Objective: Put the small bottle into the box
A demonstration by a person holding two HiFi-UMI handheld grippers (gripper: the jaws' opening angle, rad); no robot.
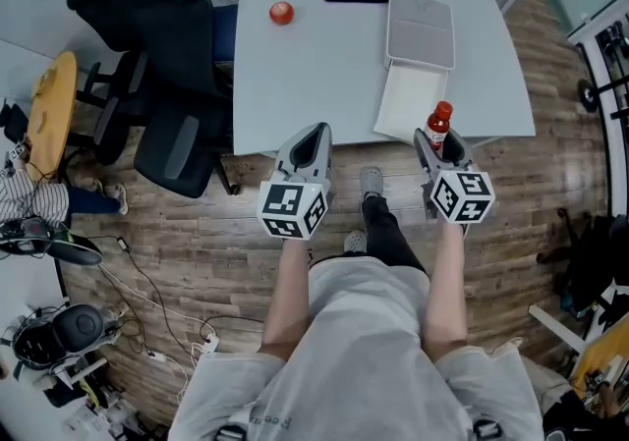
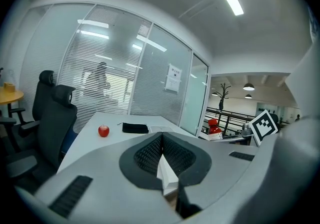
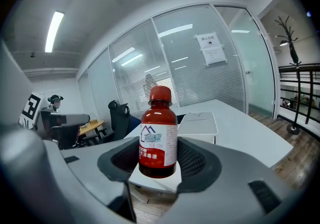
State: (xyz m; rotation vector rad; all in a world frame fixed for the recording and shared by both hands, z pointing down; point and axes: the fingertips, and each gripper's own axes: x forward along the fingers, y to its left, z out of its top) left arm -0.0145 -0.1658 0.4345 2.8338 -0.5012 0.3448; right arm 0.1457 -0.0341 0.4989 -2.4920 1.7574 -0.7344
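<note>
Two jaws of your right gripper [image 3: 159,154] clamp the small bottle [image 3: 158,135] upright between them. Your left gripper [image 2: 161,140] is closed, holding nothing.

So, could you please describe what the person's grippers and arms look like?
The left gripper and right gripper match: light grey shells tapering towards the jaws, black ribbed pads inside, and a white cube with black square markers at the back. The forearms are bare; the person wears a light grey short-sleeved shirt.
</note>
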